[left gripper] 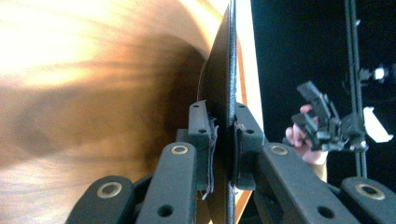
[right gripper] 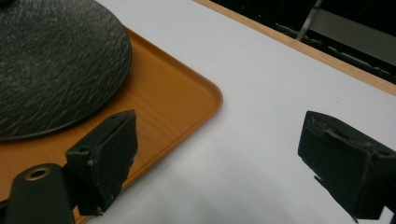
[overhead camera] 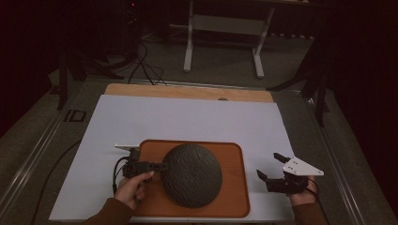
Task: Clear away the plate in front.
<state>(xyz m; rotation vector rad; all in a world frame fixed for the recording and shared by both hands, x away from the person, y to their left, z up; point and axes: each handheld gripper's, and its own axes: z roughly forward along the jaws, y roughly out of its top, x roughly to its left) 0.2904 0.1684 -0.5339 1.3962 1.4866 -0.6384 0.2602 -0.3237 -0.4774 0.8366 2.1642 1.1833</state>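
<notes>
A white sheet [overhead camera: 187,117] covered the table, and on it near the person's edge lay an orange-brown wooden tray [overhead camera: 234,187]. A dark, textured round plate [overhead camera: 192,176] sat over the tray's middle. The left gripper [overhead camera: 159,166] was closed on the plate's left rim; the right gripper [overhead camera: 271,165] hung just beside the tray's right edge with its jaws spread wide, holding nothing.

The likely trouble was slip: pinched at one thin edge only, the plate might pivot or slide out of the pads if lifted, and drop onto the tray.

The left gripper view showed what the high view could not: the rim edge-on between both pads [left gripper: 200,135], seated well into them. The right gripper view showed the plate's rippled surface.
</notes>
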